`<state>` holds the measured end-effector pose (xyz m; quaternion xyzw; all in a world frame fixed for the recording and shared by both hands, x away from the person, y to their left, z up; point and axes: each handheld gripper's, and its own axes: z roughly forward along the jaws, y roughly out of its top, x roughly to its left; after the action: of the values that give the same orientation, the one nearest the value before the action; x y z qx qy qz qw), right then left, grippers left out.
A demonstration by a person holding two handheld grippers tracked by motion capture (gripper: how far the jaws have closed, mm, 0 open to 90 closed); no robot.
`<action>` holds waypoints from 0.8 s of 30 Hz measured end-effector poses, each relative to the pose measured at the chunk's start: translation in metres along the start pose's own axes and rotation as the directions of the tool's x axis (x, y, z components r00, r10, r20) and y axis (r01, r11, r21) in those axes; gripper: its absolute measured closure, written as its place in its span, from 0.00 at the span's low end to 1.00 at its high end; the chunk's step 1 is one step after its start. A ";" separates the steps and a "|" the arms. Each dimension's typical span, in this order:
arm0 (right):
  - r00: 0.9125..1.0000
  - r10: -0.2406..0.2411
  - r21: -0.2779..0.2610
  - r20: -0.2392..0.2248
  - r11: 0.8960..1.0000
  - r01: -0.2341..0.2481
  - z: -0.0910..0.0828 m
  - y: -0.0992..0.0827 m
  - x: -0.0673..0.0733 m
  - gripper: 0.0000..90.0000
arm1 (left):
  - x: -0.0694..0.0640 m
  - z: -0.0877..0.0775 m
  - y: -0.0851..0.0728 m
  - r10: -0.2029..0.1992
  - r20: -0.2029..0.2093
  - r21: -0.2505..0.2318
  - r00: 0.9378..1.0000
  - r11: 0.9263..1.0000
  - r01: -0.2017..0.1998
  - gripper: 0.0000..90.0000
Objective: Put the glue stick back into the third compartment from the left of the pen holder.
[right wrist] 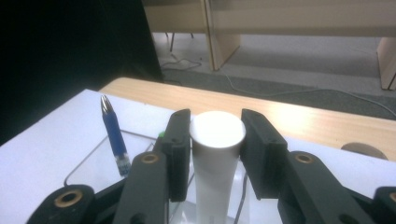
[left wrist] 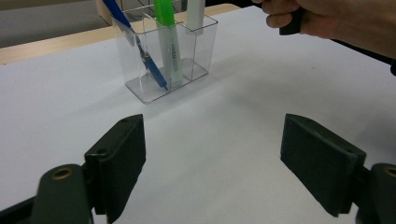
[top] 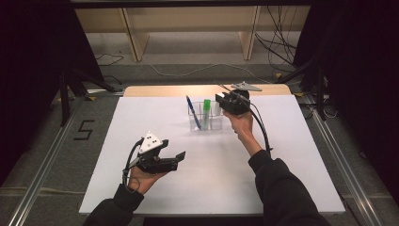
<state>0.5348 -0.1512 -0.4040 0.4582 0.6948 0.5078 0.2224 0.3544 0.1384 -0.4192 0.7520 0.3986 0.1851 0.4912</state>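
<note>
White desk (top: 282, 165) underfoot of everything, left gripper (top: 175, 160) low over its near part with jaws spread wide on nothing. Farther off, right gripper (right wrist: 215, 140) clamped on white marker (right wrist: 215, 154), standing in right cell of clear holder (left wrist: 163, 70) beside green marker (left wrist: 167, 37) and blue pen (right wrist: 114, 135).

On the white counter (top: 282, 155) a clear organiser (top: 203, 117) holds a blue pen (top: 193, 111) and green marker (top: 206, 107); the right hand-held gripper (top: 222, 101) is at its right end, the left hand-held gripper (top: 178, 160) well apart.
</note>
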 end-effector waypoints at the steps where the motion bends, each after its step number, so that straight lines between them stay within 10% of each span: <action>1: 1.000 0.001 0.007 0.003 1.000 -0.001 0.000 -0.001 0.000 0.72 | 0.001 -0.001 0.000 0.005 0.000 0.001 1.000 1.000 -0.005 0.24; 9: 1.000 0.000 0.015 0.017 1.000 0.000 -0.017 0.000 -0.002 0.40 | 0.006 -0.005 -0.001 -0.031 -0.005 -0.026 0.999 0.999 0.031 0.24; 24: 0.989 -0.070 0.016 -0.126 0.997 0.073 -0.086 -0.010 0.005 0.32 | 0.010 -0.005 -0.001 -0.050 0.021 -0.026 0.999 0.998 0.051 0.23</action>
<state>0.4617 -0.1909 -0.3792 0.4024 0.7286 0.5202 0.1915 0.3563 0.1491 -0.4192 0.7371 0.4099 0.1701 0.5096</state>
